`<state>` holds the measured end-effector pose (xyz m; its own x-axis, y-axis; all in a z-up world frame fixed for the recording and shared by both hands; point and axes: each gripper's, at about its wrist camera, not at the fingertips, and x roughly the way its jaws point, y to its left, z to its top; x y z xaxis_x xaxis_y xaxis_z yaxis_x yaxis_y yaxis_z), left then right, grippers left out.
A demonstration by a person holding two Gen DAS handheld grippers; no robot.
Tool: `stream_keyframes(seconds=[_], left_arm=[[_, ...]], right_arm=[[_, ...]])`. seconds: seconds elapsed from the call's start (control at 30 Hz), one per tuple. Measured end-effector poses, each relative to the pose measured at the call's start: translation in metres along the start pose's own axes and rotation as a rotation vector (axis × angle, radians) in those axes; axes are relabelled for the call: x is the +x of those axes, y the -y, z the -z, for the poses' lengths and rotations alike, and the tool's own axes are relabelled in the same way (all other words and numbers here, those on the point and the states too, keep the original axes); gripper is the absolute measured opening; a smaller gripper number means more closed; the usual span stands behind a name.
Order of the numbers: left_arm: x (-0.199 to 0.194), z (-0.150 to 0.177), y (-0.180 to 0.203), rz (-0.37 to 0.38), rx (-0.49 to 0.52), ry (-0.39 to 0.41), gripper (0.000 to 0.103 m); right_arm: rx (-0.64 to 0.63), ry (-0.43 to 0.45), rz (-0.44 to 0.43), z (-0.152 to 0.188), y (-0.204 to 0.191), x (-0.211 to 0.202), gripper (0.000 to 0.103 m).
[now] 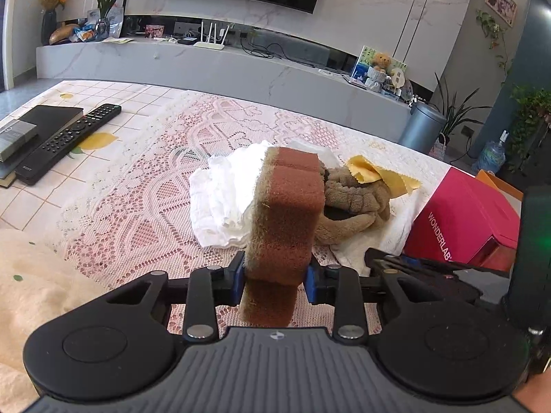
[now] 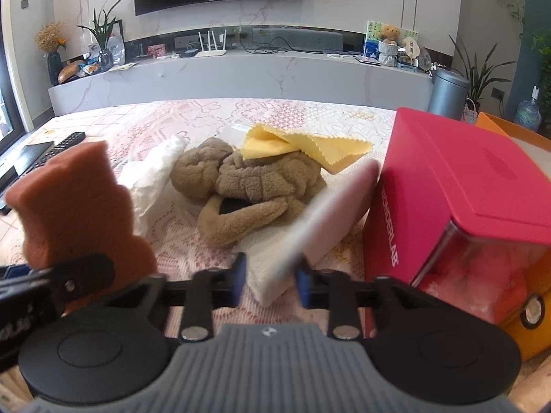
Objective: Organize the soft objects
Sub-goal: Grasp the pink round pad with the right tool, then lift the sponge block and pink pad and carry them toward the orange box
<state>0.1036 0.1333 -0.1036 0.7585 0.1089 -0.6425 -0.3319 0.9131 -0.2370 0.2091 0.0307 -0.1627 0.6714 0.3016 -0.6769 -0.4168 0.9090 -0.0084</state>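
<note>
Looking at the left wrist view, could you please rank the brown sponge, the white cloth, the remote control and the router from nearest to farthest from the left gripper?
1. Brown sponge: clamped in the left gripper.
2. White cloth: just beyond, slightly left.
3. Remote control: far left on the table.
4. Router: on the back ledge.

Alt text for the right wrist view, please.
The right gripper holds a blurred white pad beside a pink box. A brown towel and yellow cloth lie ahead; a brown sponge stands left.
</note>
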Motion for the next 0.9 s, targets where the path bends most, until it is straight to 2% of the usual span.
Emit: stream_keyframes(seconds=[0.2, 0.4, 0.57, 0.9], left_arm=[[-0.013, 0.002, 0.003, 0.046, 0.007, 0.049, 0.036], [-0.029, 0.004, 0.005, 0.08, -0.029, 0.077, 0.036], [-0.047, 0.01, 0.009, 0.102, -0.028, 0.087, 0.036], [-0.092, 0.015, 0.011, 0.172, -0.094, 0.087, 0.036]], right_arm=[[-0.069, 0.065, -0.017, -0.001, -0.005, -0.034, 0.005], [-0.066, 0.114, -0.05, 0.0, 0.008, -0.081, 0.004], [-0.047, 0.194, -0.079, 0.0, 0.019, -0.124, 0.003], [0.191, 0.223, -0.325, 0.011, 0.066, -0.185, 0.003]])
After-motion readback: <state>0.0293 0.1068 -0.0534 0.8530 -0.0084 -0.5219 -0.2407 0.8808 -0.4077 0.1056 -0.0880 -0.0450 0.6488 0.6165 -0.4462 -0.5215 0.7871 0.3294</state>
